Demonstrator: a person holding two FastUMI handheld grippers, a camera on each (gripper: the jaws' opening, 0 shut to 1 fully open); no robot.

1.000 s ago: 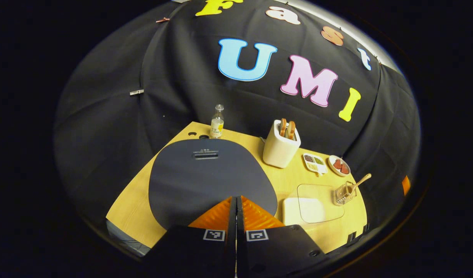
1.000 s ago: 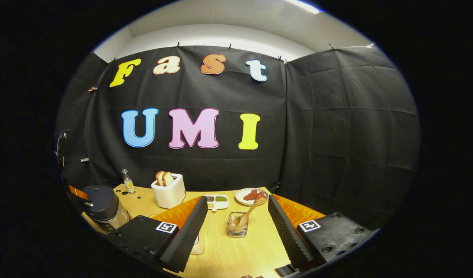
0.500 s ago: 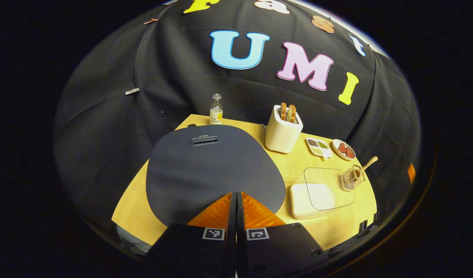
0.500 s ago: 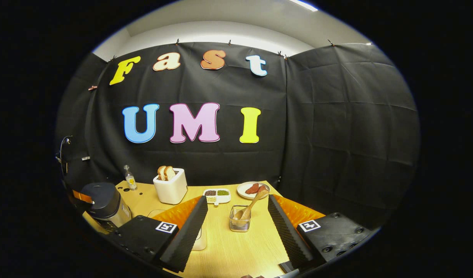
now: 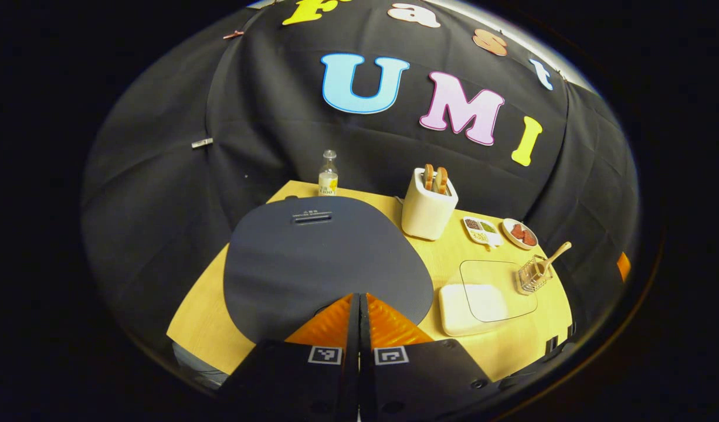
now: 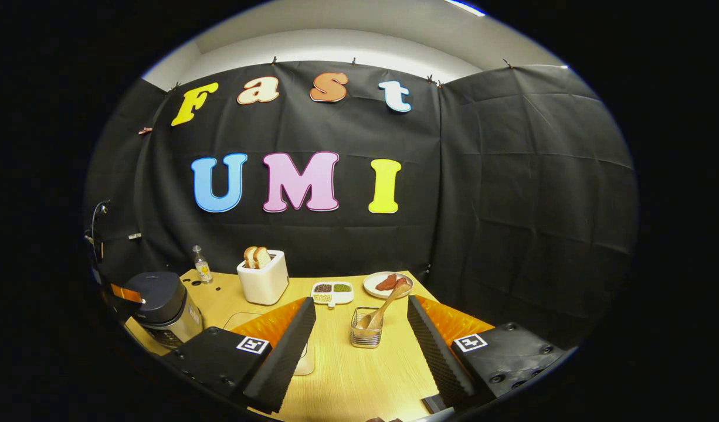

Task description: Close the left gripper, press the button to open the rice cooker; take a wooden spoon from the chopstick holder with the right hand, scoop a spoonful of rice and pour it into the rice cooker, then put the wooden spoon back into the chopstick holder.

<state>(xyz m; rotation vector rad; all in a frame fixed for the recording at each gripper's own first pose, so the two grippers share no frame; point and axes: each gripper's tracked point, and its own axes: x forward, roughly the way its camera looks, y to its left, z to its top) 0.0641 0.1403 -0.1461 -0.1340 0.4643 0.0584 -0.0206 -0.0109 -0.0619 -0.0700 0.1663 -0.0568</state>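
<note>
The rice cooker's dark lid lies closed right under my left gripper, whose fingers are shut together with nothing between them, over the lid's near edge. In the right gripper view the cooker stands at the far left of the table. A wooden spoon leans in the clear chopstick holder, straight ahead of my right gripper, which is open and apart from it. The holder with the spoon stands far right in the left gripper view. A white rice box under a clear lid sits beside the cooker.
A white toaster with bread, a small bottle, a divided dish of grains and a plate of red food line the back of the wooden table. Black cloth walls close the booth.
The left gripper stays shut over the lid, its view tilting down and partly back. The right gripper has drifted slightly; the chopstick holder now sits a little higher and more centred between its fingers.
</note>
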